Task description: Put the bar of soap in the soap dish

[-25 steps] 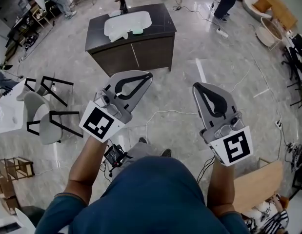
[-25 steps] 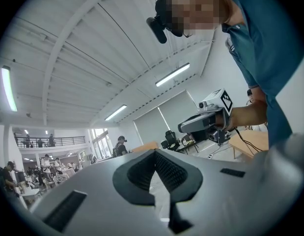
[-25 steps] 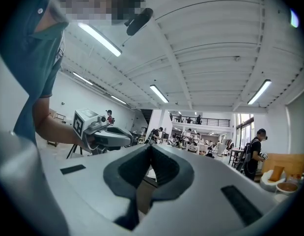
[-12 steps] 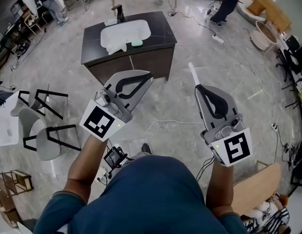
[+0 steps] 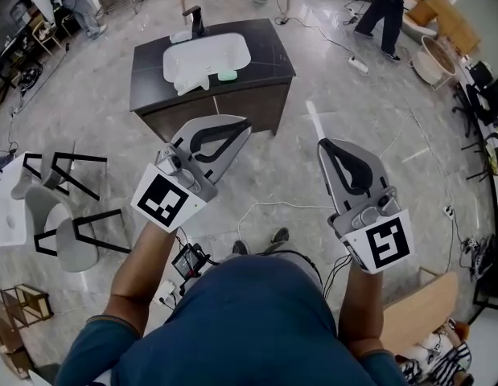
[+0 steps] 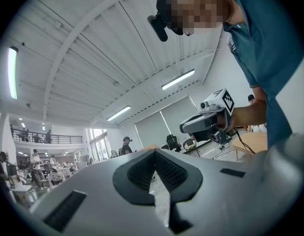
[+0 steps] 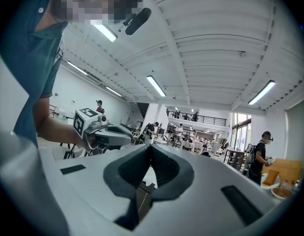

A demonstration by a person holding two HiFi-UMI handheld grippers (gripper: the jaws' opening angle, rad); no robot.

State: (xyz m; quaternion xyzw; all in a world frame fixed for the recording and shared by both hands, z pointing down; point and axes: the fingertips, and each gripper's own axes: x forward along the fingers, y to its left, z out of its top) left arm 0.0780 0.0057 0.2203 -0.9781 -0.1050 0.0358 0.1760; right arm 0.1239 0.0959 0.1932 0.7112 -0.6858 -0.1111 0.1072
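No step was judged done – the left gripper (image 5: 247, 124) and right gripper (image 5: 321, 142) were held shut and empty, well apart from the table (image 5: 273, 47), where a green piece – likely the bar of soap (image 5: 227, 75) – was seen beside the basin (image 5: 207, 53)

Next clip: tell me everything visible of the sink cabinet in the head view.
The sink cabinet stands free on the pale marble-look floor, ahead of the person, touched by nothing else. Its top is dark; the front looks like brown wood with two shut doors. A white rectangular basin is set in the top, a dark tap behind it. A small green item and a lumpy white thing lie at the basin's near edge.
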